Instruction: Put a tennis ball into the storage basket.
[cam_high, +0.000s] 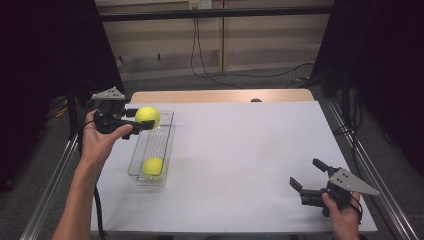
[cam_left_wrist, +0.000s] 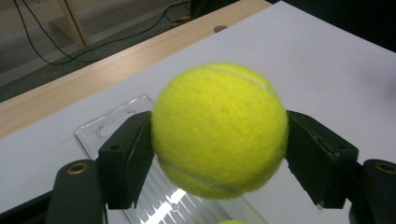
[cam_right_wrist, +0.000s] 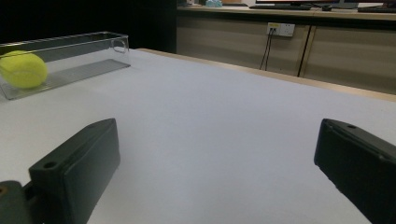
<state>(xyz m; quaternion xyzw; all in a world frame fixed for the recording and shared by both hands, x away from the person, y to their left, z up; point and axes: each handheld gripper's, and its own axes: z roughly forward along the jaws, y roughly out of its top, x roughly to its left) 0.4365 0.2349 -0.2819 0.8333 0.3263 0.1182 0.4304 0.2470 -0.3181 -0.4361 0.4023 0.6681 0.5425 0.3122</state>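
Note:
My left gripper is shut on a yellow tennis ball and holds it above the far end of a clear plastic tray at the table's left. In the left gripper view the ball is pressed between both black pads, with the tray below it. A second tennis ball lies in the tray's near end; it also appears in the right gripper view. My right gripper rests low at the table's near right corner, jaws wide open and empty.
The white tabletop stretches between the tray and my right gripper. A wooden strip runs along the far edge. Metal rails flank the table, and cables trail on the floor behind it.

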